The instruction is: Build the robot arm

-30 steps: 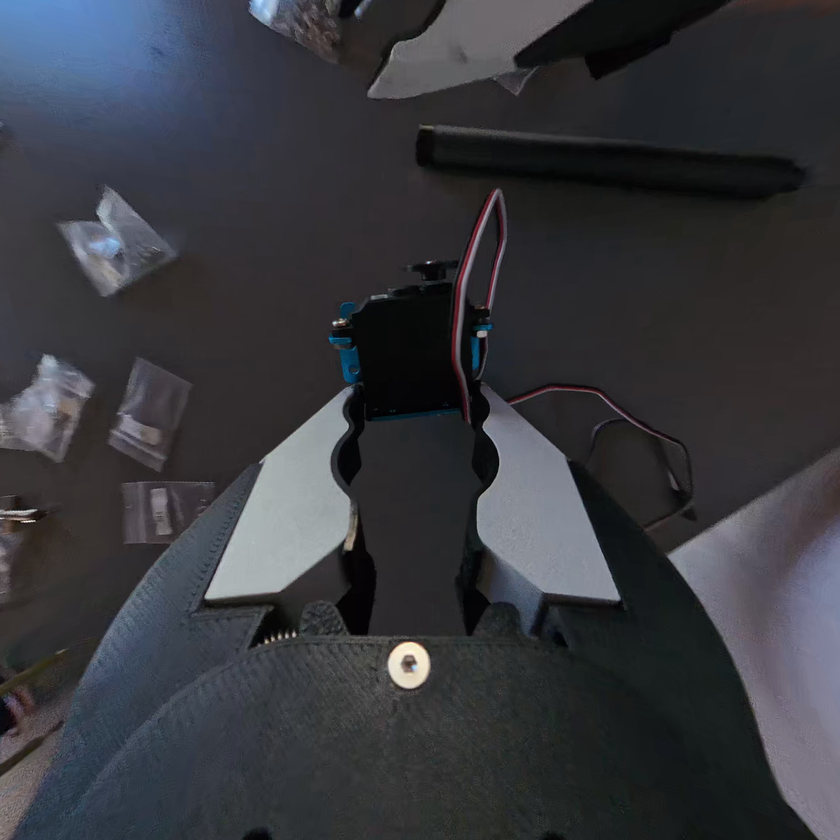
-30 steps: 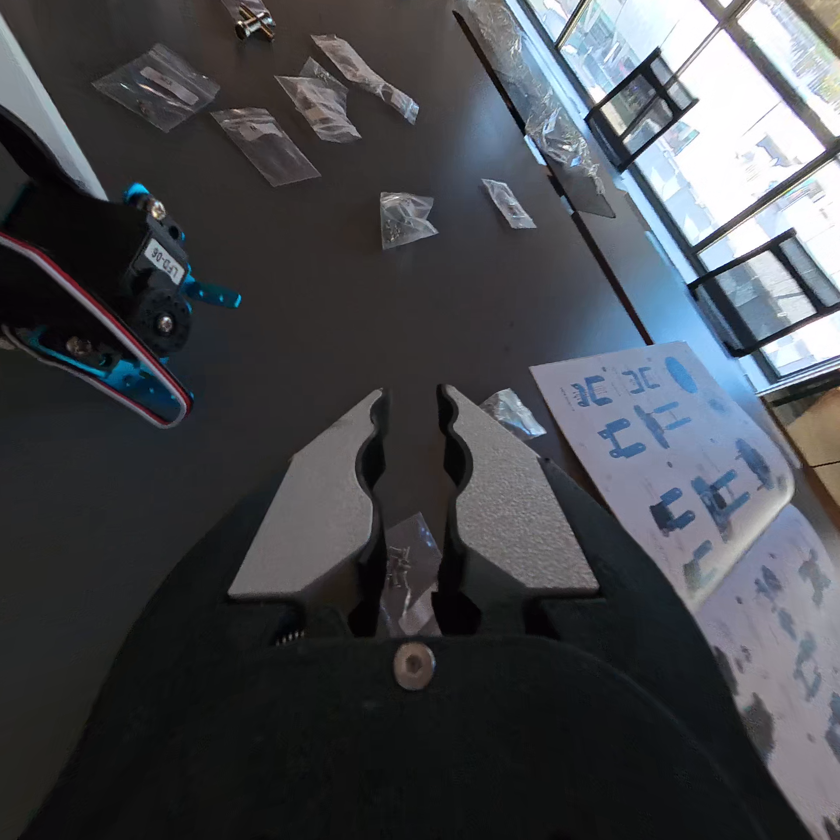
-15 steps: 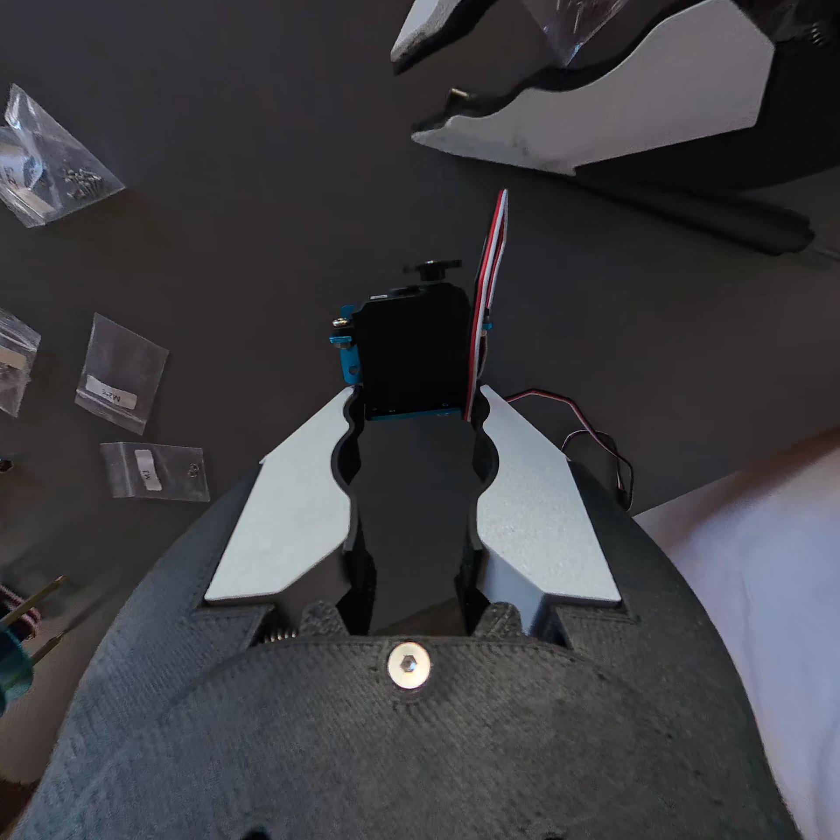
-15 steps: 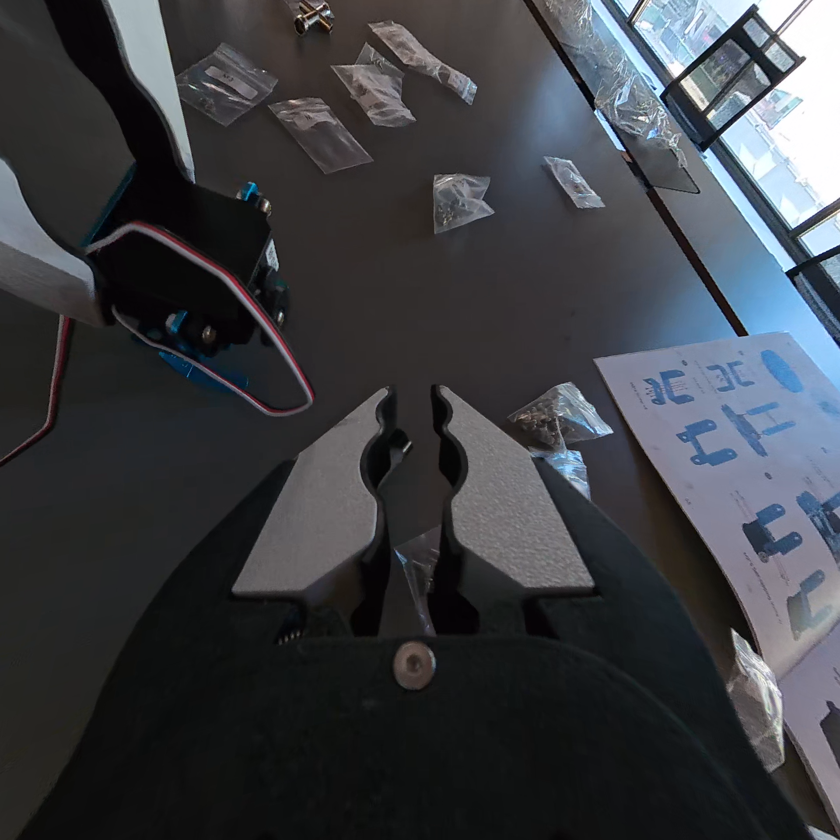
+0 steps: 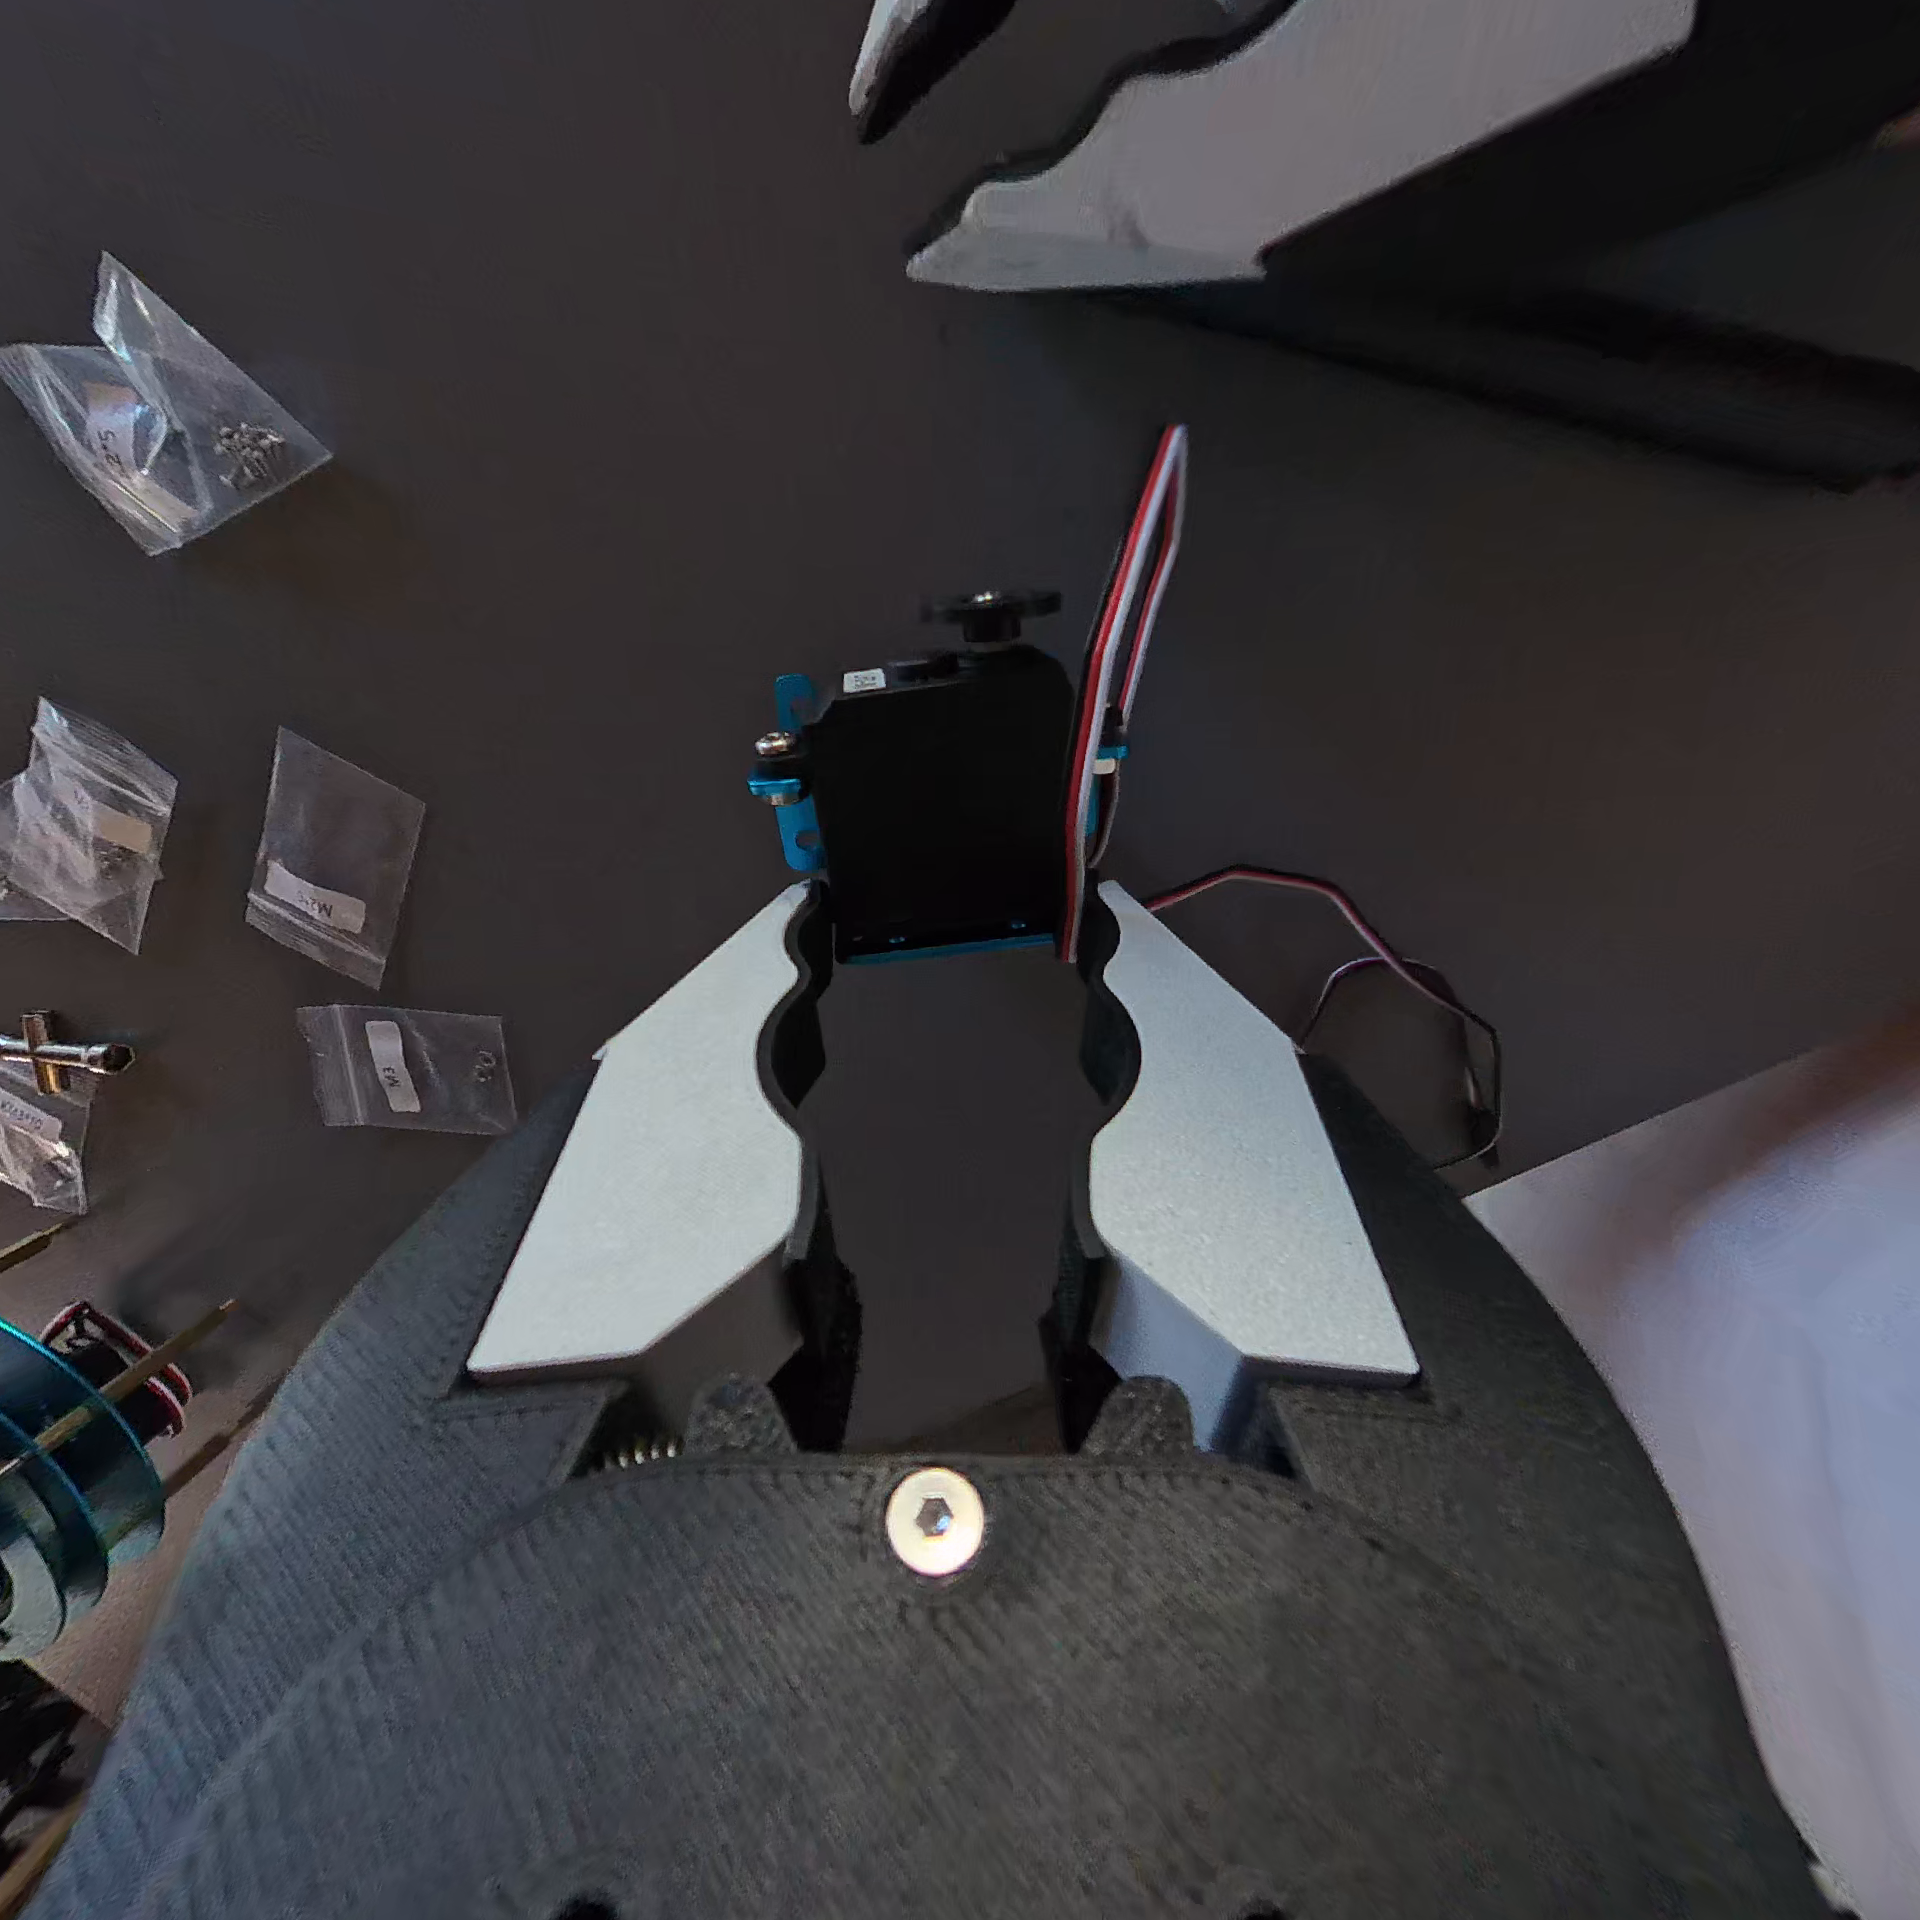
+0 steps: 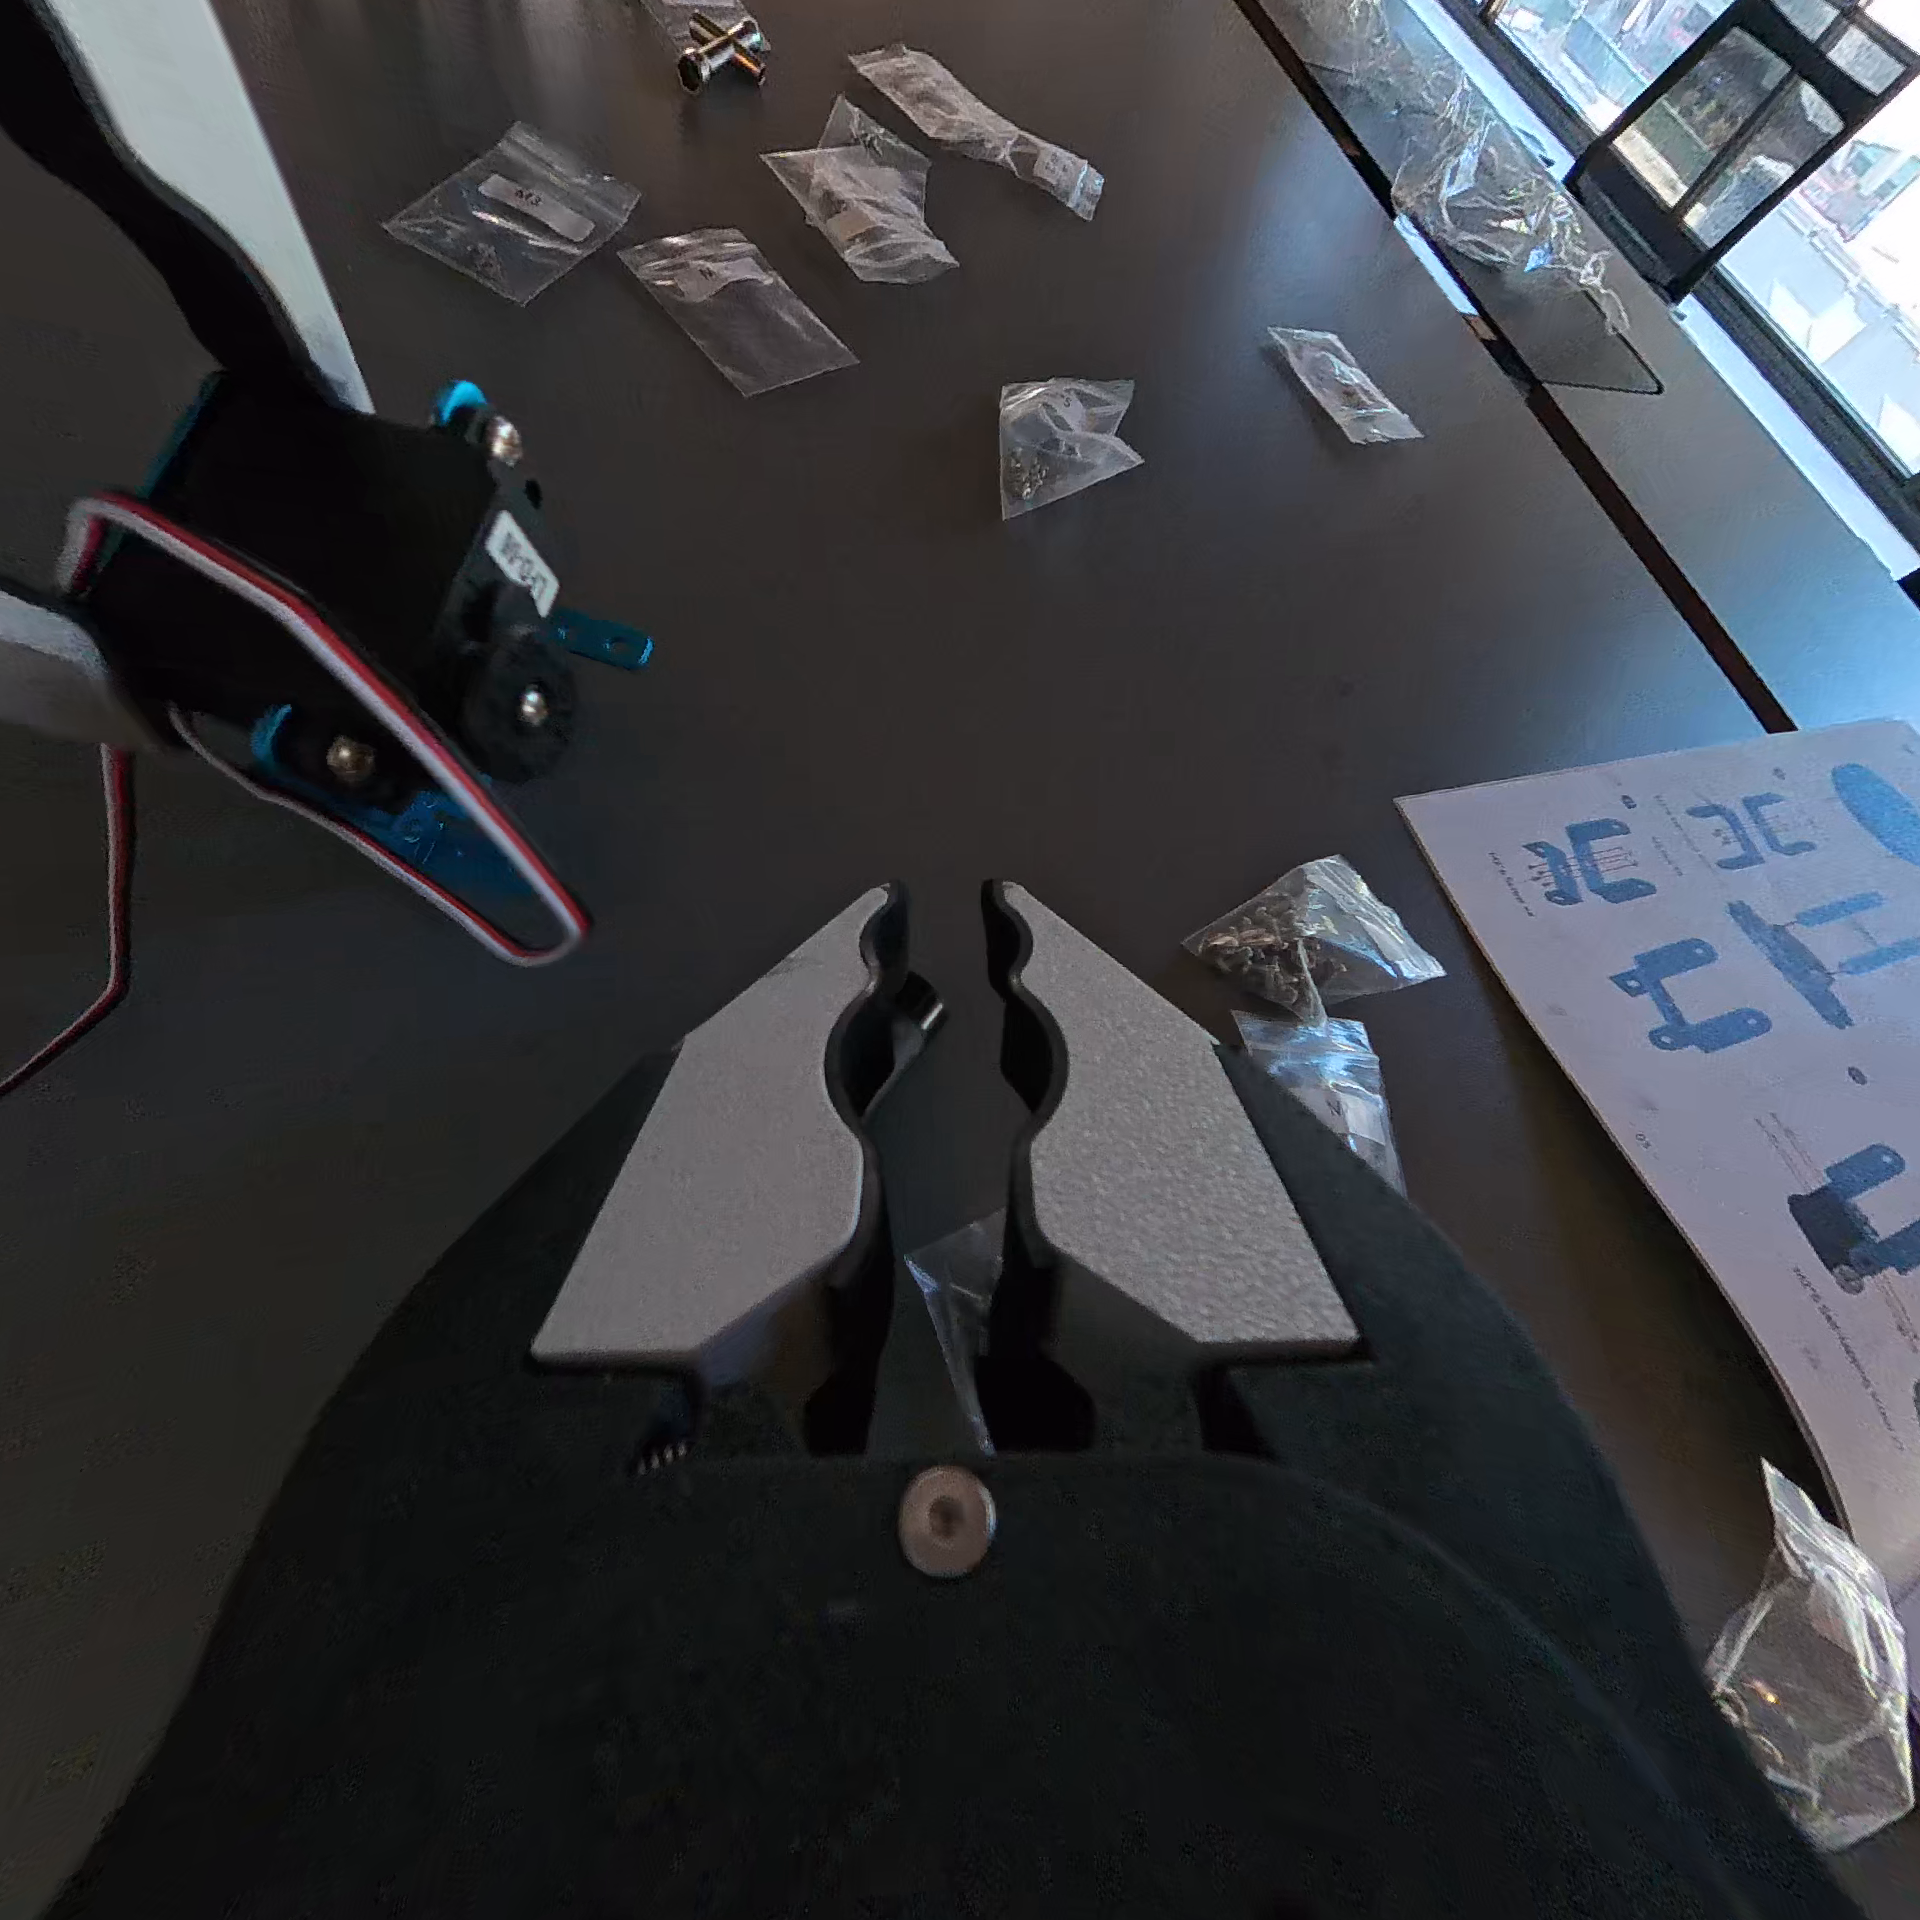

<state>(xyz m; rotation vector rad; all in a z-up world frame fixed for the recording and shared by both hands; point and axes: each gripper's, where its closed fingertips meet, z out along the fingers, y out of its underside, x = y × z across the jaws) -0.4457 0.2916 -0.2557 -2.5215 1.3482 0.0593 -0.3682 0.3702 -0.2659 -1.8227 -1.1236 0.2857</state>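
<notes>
The dark matte desk [image 6: 935, 644] carries a white printed sheet with blue part drawings [image 6: 1704, 997] and scattered clear plastic bags of small hardware [image 6: 1060, 442]. The left gripper [image 5: 951, 914], jaws clamped, holds a black servo motor in a blue metal bracket [image 5: 940, 800] above the desk, its red-white-black cable [image 5: 1132, 644] looping. The right gripper [image 6: 943, 904], jaws narrow, pinches a clear plastic bag [image 6: 961, 1309] deep between them.

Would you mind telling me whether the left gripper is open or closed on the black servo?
Closed on it: the left gripper has its fingertips pressing both sides of the black servo, held clear of the dark table.
</notes>
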